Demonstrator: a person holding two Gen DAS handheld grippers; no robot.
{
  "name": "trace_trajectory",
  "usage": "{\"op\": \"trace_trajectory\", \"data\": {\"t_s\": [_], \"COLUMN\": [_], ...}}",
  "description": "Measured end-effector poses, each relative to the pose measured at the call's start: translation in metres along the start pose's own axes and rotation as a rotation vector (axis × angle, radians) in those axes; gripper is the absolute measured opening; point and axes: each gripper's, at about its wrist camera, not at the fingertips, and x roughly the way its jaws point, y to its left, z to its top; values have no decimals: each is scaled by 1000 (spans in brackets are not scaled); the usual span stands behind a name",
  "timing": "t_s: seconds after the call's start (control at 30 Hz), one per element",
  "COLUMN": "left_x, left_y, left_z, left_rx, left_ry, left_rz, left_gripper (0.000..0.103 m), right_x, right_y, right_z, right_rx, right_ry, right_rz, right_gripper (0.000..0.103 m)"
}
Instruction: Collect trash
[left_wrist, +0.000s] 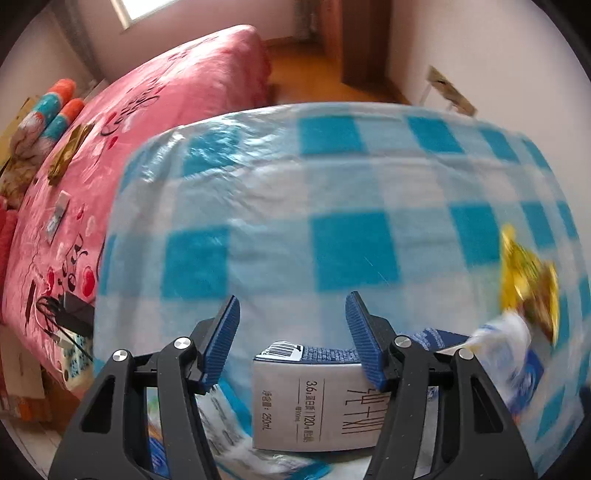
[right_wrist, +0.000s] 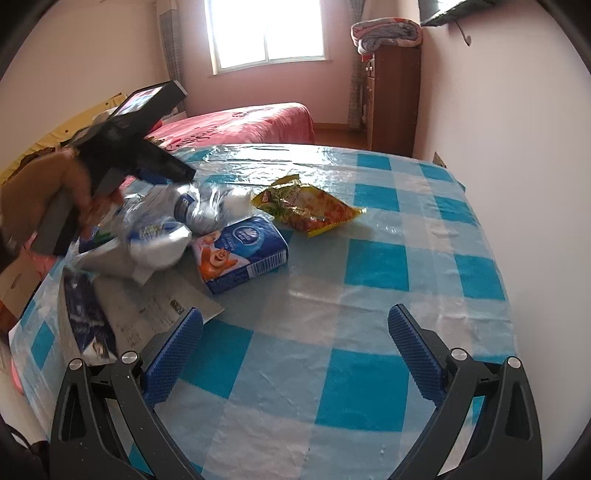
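Trash heaped at the left end of a blue-checked table, two grippers over it.

Left wrist view alone: pink bed along the left with a black charger and cables, left gripper with jaws partly apart and nothing pressed between the pads, white milk carton lying low in the gap, its right edge against or behind the right finger, contact not clear; blurred yellow snack bag far right. Right wrist view alone: at left a hand on the other black gripper above crumpled white-and-blue wrappers, blue biscuit pack just right of them, then the yellow bag, window behind; right gripper spread wide, empty, over bare cloth, pile up and left of it, apart from both fingers.
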Motion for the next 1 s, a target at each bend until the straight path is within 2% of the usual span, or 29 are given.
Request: {"op": "trace_trajectory", "data": {"t_s": [0.07,0.2,0.3,0.37,0.47,0.57,0.67,0.8,0.87,1.0], "left_x": [-12,-47,-80,-92,-98,-89,-76,-60,-53,-36], "left_y": [-7,10,34,55,92,127,142,151,149,140], "left_z": [-12,-30,-43,-54,-74,-97,-108,-123,-125,-127], "left_rx": [28,-16,-31,-60,-112,-134,-132,-98,-55,55], "left_ry": [-39,-130,-232,-262,-272,-271,-253,-254,-267,-246], "left_rz": [-21,-78,-43,-27,-41,-55,-70,-83,-93,-117], "left_gripper": [61,63,73,79,80,80,80,80,80,80], "right_x": [-1,-4,-8,-10,-15,-22,-23,-22,-19,-9], "right_y": [-1,1,10,19,38,65,89,119,132,153], "right_z": [-2,-9,-14,-15,-16,-17,-17,-18,-20,-23], "right_rx": [14,50,62,52,19,-58,-131,-241,-305,-392], "right_ry": [10,50,63,68,66,56,50,45,43,49], "right_rz": [9,67,128,181,260,341,380,384,375,338], "right_gripper": [99,99,99,99,99,99,99,99,99,99]}}
